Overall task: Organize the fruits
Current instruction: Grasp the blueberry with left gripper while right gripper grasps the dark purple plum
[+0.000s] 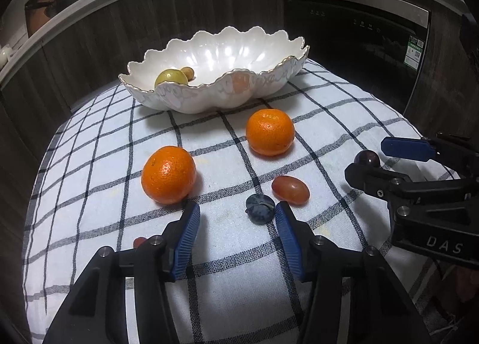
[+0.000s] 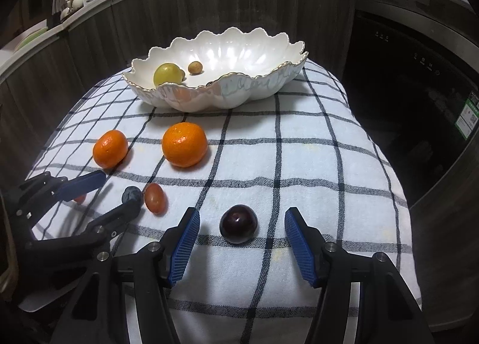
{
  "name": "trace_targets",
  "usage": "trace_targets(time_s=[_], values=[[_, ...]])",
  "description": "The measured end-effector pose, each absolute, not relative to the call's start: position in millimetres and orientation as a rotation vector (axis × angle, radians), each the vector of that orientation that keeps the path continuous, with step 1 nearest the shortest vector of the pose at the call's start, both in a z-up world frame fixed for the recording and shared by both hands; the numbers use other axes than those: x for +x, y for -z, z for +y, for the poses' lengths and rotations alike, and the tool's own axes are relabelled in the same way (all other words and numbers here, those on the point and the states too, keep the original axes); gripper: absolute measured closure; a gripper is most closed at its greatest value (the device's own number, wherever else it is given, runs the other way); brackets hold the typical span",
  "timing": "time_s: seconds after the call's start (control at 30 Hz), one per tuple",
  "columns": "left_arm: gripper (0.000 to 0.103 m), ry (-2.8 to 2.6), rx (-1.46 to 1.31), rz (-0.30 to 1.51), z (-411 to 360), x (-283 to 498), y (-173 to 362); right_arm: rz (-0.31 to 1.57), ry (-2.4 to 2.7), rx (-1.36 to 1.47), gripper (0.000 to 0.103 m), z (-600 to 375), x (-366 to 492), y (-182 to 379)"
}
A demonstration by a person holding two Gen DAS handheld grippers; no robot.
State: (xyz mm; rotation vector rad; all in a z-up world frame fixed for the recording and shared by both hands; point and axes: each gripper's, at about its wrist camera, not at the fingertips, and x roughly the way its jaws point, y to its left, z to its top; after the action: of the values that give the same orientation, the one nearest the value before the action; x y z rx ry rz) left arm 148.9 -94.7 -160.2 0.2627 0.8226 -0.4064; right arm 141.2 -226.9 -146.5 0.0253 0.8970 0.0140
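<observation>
Fingers of both grippers stand wide apart and hold nothing, low over the checked cloth (image 2: 299, 164).

Between the blue pads of the right gripper (image 2: 242, 225) sits a dark plum (image 2: 239, 224), untouched on either side. Over at the left gripper (image 1: 238, 218), a blueberry (image 1: 260, 205) lies just inside one pad, with a red grape (image 1: 290, 189) beside it. Two oranges (image 1: 168, 174) (image 1: 270, 132) wait nearer the scalloped white bowl (image 2: 257, 86), which so far holds only a yellow-green fruit (image 2: 168, 74) and a small brown one (image 2: 195, 67). By my reckoning the job is early: most fruit is still out on the cloth.
</observation>
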Motion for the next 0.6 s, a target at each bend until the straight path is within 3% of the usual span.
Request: trace_targets(time_s=[0.13, 0.2, 0.47, 0.6], values=[[0.057, 0.416, 0.258, 0.830, -96.3, 150.2, 160.9, 0.902, -0.018, 0.024, 0.043, -225.7, 142.4, 148.7], [0.057, 0.420, 0.255, 0.830, -96.4, 150.3, 161.0, 0.908, -0.026, 0.020, 0.049, -224.1, 143.6, 150.1], [0.061, 0.435, 0.231, 0.845, -96.4, 154.4, 161.8, 0.922, -0.047, 0.019, 0.058, -222.0, 146.6, 154.8], [0.068, 0.448, 0.203, 0.857, -96.2, 157.1, 161.9, 0.925, -0.049, 0.016, 0.065, -221.4, 146.8, 155.5]])
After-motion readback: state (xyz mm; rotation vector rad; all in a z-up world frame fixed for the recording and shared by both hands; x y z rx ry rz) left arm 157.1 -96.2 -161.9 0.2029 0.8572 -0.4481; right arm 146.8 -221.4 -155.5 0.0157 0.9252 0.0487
